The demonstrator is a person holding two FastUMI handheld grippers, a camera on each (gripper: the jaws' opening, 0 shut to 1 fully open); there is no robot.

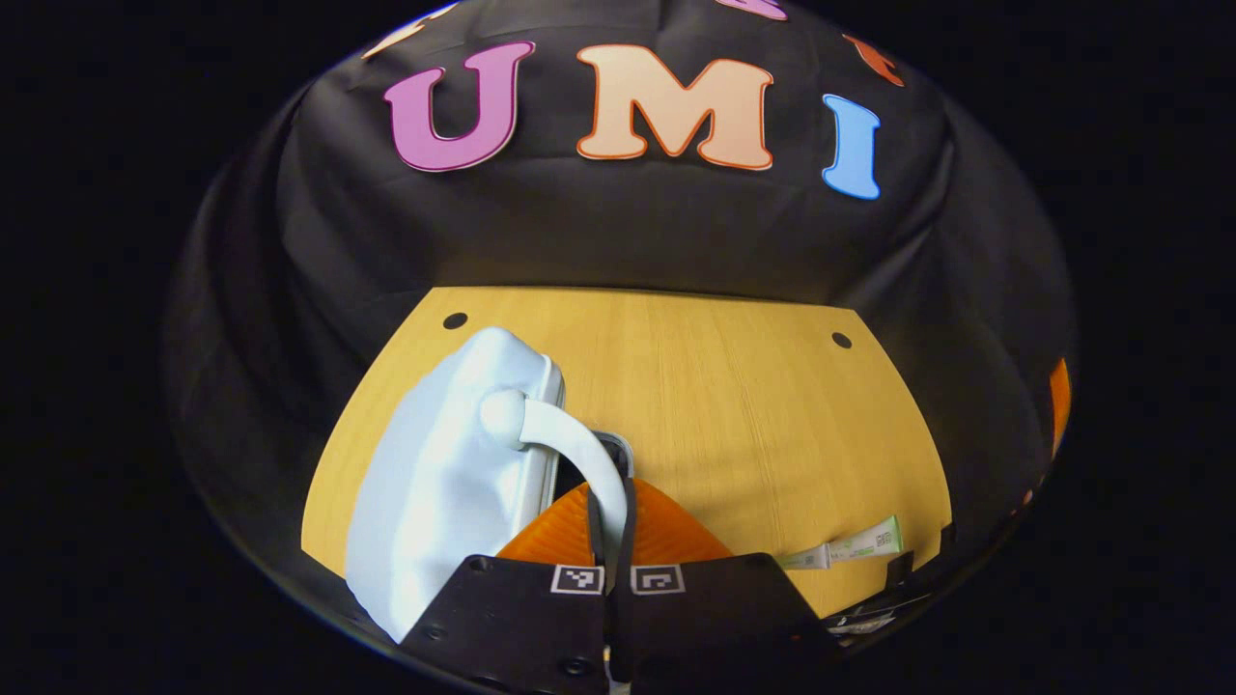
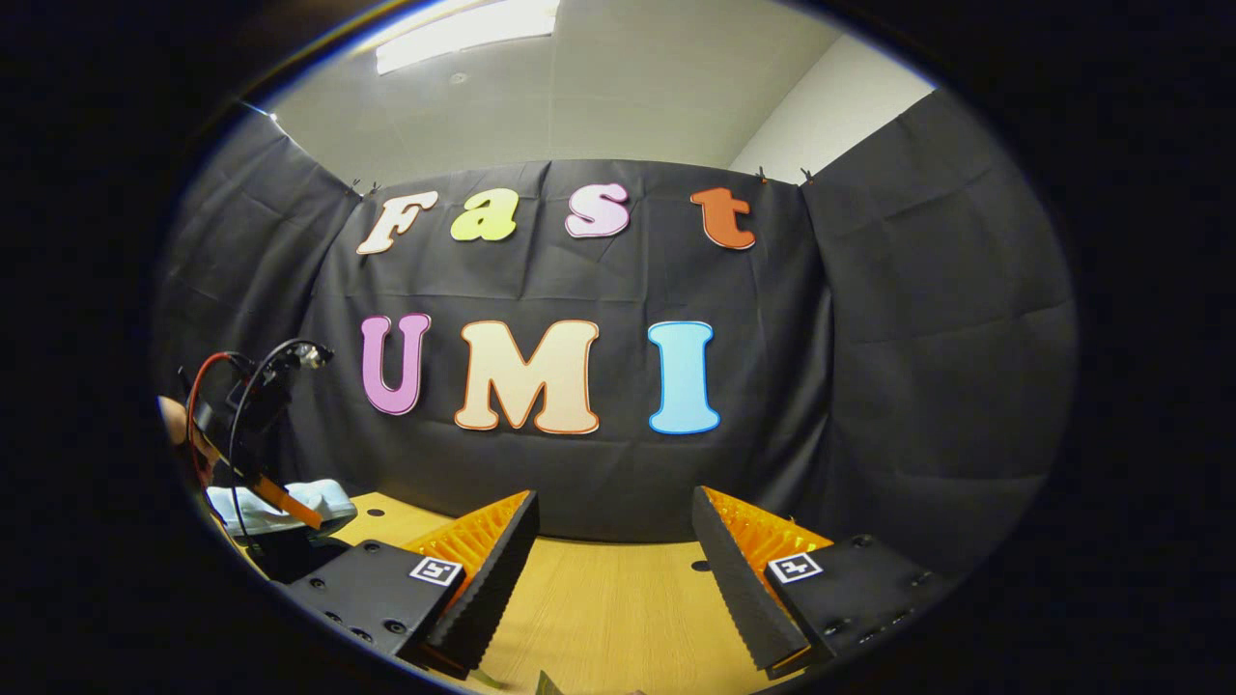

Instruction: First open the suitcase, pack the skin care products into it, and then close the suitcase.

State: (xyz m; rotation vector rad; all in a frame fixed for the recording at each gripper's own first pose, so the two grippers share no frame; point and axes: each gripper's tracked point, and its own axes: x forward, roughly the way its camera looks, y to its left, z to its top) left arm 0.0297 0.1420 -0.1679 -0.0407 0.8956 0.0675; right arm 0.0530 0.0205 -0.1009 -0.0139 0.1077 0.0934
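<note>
A ceiling light [image 2: 463, 29] glares overhead; both views are sharp, edges fisheye-bent.

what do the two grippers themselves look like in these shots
Each gripper has black finger blocks with small screws and a square black-and-white tag per finger. The right gripper has ribbed wedge fingers. The left gripper appears in the right gripper view trailing red and black cables.

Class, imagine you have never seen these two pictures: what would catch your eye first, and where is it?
First, the white suitcase on the left of the wooden table, with the left gripper shut on its curved handle. Next, a small skin care tube lying near the table's right front edge. In the right gripper view, the right gripper hangs open above the table.
</note>
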